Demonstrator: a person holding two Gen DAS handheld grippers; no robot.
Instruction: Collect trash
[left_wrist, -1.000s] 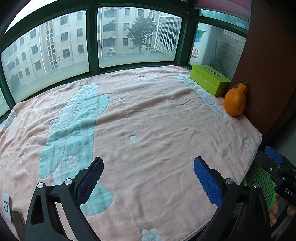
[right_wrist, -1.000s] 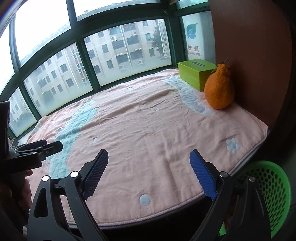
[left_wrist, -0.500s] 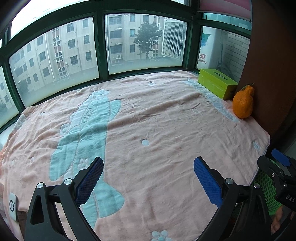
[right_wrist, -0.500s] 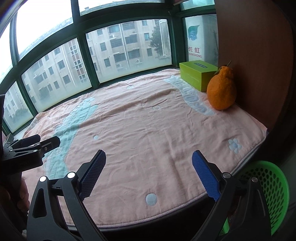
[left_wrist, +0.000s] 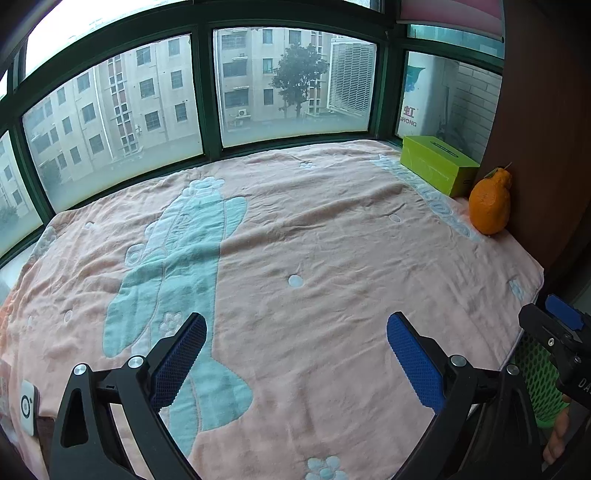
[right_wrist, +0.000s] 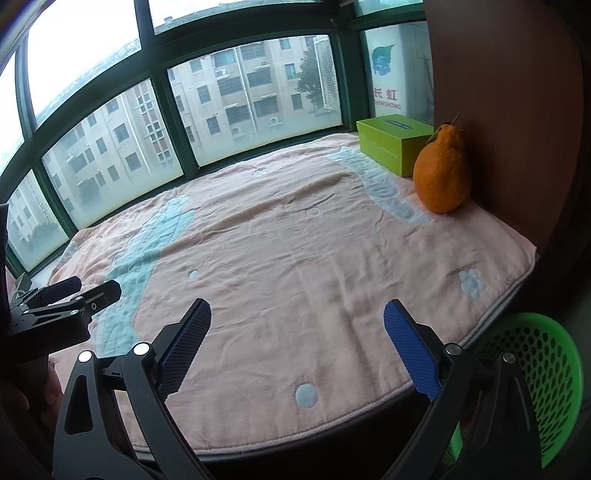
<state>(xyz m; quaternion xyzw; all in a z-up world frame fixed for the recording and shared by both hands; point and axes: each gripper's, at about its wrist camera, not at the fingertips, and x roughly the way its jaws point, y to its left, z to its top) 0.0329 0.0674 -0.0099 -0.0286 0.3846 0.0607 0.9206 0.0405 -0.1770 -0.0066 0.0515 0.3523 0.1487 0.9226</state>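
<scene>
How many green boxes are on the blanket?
1. The green box lies at the far right corner of the blanket, beside the orange fruit. No other is visible.

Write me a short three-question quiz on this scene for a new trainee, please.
1. True or false: the left gripper is shut on the orange fruit.
2. What lies directly behind the fruit, toward the window? A) a green box B) a mug C) a book
3. Fill in: the green perforated basket sits below the edge of the pink ____.

Key: 1 false, both it and the right gripper are open and empty; 2 A; 3 blanket.
</scene>
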